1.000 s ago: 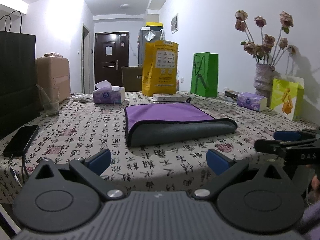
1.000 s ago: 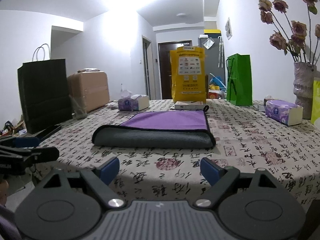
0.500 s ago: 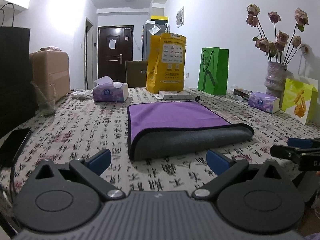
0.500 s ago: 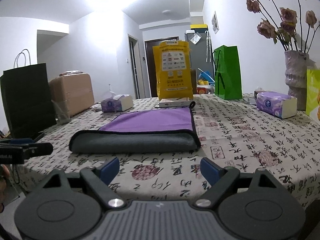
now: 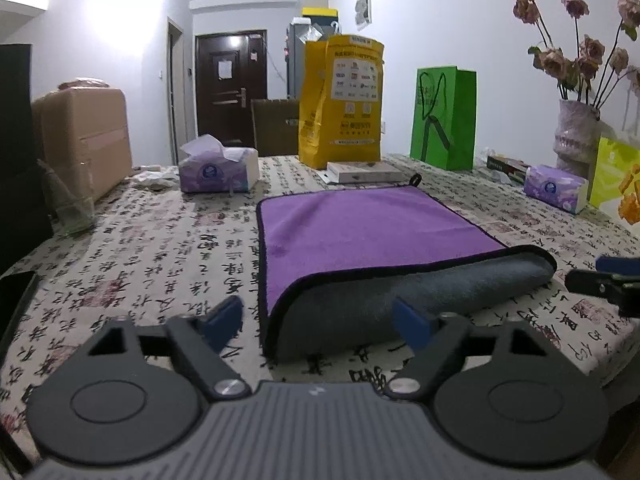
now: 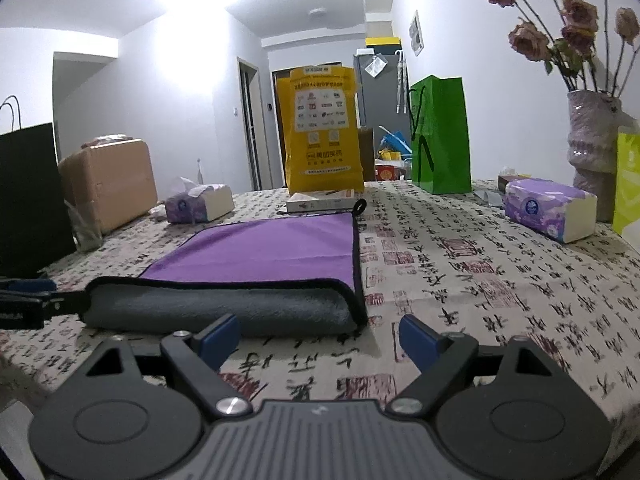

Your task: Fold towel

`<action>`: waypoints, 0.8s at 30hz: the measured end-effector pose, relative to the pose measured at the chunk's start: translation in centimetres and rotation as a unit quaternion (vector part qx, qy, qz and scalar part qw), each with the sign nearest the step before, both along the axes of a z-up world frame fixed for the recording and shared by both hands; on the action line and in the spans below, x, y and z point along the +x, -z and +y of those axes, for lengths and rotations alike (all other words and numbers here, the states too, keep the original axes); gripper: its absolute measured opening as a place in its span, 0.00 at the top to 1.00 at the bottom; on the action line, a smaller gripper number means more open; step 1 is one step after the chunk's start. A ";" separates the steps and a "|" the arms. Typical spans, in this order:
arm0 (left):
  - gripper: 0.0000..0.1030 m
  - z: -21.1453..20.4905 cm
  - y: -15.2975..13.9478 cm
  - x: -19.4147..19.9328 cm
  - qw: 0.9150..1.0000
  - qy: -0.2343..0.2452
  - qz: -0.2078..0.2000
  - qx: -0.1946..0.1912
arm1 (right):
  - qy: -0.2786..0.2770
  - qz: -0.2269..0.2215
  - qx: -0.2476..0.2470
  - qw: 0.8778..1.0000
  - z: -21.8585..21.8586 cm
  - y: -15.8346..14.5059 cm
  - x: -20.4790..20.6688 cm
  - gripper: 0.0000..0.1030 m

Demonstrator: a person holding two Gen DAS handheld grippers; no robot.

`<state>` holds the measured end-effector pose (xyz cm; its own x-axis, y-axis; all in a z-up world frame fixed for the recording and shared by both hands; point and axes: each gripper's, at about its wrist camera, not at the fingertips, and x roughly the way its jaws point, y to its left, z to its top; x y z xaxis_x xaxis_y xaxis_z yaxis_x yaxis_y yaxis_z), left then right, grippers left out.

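A towel, purple on top and grey underneath with a black hem, lies on the patterned tablecloth. Its near edge is rolled over, showing a grey fold. My left gripper is open and empty, just in front of the fold's left near corner. In the right wrist view the same towel lies ahead. My right gripper is open and empty, just in front of the fold's right near corner. Each gripper shows at the edge of the other's view.
At the table's back stand a yellow bag, a green bag, a flat white box and a tissue pack. A vase of dried roses and a second tissue pack are at the right; a cardboard box and a phone are at the left.
Both grippers have moved forward and up over the table's near edge toward the towel's near corners. The towel has not moved. Both grippers stay open.
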<state>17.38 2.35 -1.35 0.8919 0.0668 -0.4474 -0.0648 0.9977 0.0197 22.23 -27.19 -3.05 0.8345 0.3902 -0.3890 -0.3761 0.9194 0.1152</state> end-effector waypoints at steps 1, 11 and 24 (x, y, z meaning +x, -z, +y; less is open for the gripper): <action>0.30 0.1 0.1 0.4 1.000 0.003 0.003 -0.001 | -0.001 0.000 -0.002 1.000 0.1 0.0 0.3 0.17; 0.54 1.5 0.5 2.7 0.999 0.020 0.020 -0.018 | -0.002 0.006 -0.018 1.000 1.1 0.1 4.2 0.21; 0.69 2.1 1.2 3.0 0.997 0.035 0.049 -0.044 | -0.037 0.033 -0.032 0.998 2.0 0.8 7.0 0.55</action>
